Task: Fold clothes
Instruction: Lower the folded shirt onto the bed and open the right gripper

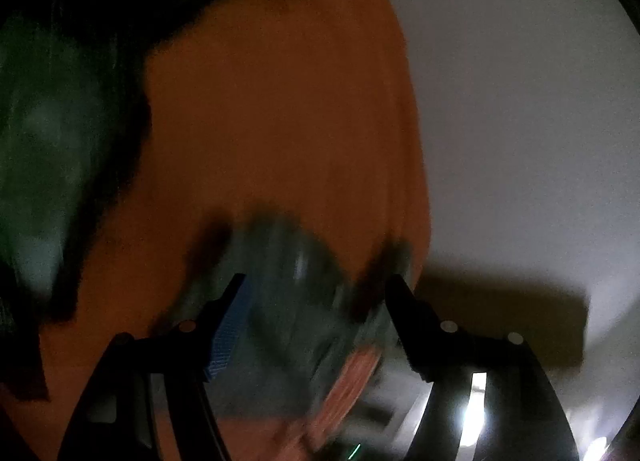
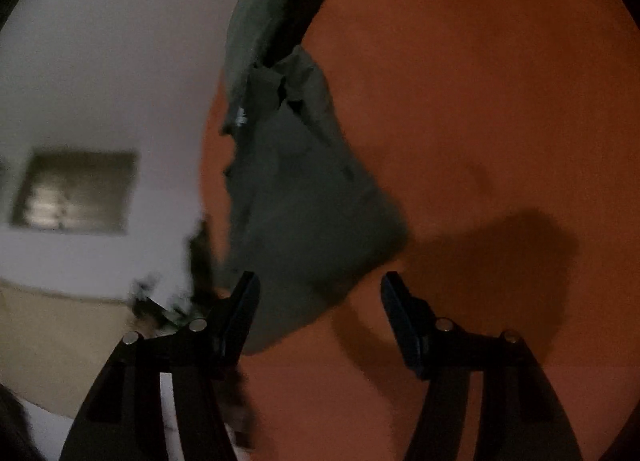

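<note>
Overall, both views are dim and smeared by motion blur, so fine detail is unreliable.

Left wrist view: the left gripper (image 1: pixel 318 293) stands with its jaws spread wide. A blurred grey-green garment (image 1: pixel 288 281) lies between and beyond the fingers; neither pad appears to press on it, though blur hides the exact contact. The blue ribbed pad (image 1: pixel 230 335) on one finger is clear; the opposite finger is only a black outline. A larger dark green mass (image 1: pixel 44 149), probably more fabric, fills the left edge and is cut off by the lens border. Everything rests on an orange surface (image 1: pixel 272 121), which ends against a white wall (image 1: pixel 520 101). A pinkish shape (image 1: pixel 356 373) low between the fingers cannot be identified.

Right wrist view: the right gripper (image 2: pixel 320 293) is also open, nothing clamped. The dark green garment (image 2: pixel 304 189) lies crumpled on the orange surface (image 2: pixel 480 101) just ahead of the fingertips, its far end running out of frame at the top. A small pale mark (image 2: pixel 241 117), perhaps a label, shows near one fold. A dim rectangular panel (image 2: pixel 76 193) on the wall is too blurred to name.
</note>
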Tool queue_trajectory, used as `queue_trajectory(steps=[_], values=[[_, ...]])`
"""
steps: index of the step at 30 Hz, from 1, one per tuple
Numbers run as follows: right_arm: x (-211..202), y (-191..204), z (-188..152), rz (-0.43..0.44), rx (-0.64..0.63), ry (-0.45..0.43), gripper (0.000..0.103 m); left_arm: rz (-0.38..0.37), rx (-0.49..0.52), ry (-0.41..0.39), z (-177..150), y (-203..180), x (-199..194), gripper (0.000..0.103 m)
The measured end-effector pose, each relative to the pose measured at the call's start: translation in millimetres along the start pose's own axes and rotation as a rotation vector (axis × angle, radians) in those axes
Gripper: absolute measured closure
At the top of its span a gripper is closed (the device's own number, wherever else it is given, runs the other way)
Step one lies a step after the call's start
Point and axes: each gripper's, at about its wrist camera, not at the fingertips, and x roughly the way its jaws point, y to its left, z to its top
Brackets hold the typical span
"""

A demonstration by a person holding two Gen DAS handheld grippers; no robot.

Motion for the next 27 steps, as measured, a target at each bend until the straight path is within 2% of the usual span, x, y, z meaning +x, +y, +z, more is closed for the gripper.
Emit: queue_trajectory(steps=[2, 5, 7, 9, 11, 13, 16, 18, 20, 23, 27], values=[[7.7, 0.0, -11.4, 0.039, 0.030, -0.002, 0.040, -0.012, 0.036, 0.093, -54.5, 13.0, 18.4, 0.033], [23.4, 1.9, -26.9, 0.099, 0.062, 0.006, 0.040, -0.104, 0.070, 0.260, -144.7, 43.5, 54.5, 0.033], [39.1, 6.0, -29.6, 0.112, 0.061, 0.020, 0.040, -0.099, 0.058, 0.284, -180.8, 63.0, 74.7, 0.033], [51.1, 8.2, -28.8, 0.112, 0.060, 0.013, 0.041, -0.076, 0.035, 0.284, -200.9, 81.9, 96.0, 0.033], [63.0, 10.4, -28.0, 0.112, 0.058, 0.005, 0.041, -0.085, -0.040, 0.274, -208.1, 106.4, 120.6, 0.033], [72.4, 12.8, -23.0, 0.105, 0.046, -0.015, 0.046, -0.117, -0.153, 0.256, -206.5, 132.5, 140.4, 0.033], [81.0, 16.1, -17.7, 0.099, 0.020, -0.045, 0.056, -0.177, -0.260, 0.169, -200.7, 154.0, 150.3, 0.033], [84.3, 17.0, -15.1, 0.103, 0.014, -0.063, 0.059, -0.217, -0.260, 0.116, -198.7, 153.7, 151.5, 0.033], [86.8, 16.4, -13.4, 0.113, 0.022, -0.075, 0.060, -0.219, -0.224, 0.058, -193.0, 147.8, 151.0, 0.033], [88.1, 16.0, -9.5, 0.127, 0.031, -0.091, 0.062, -0.223, -0.204, 0.025, -188.8, 141.7, 163.9, 0.033], [79.6, 14.2, -7.1, 0.135, 0.030, -0.123, 0.066, -0.232, -0.205, -0.031, -179.5, 138.7, 162.2, 0.033]])
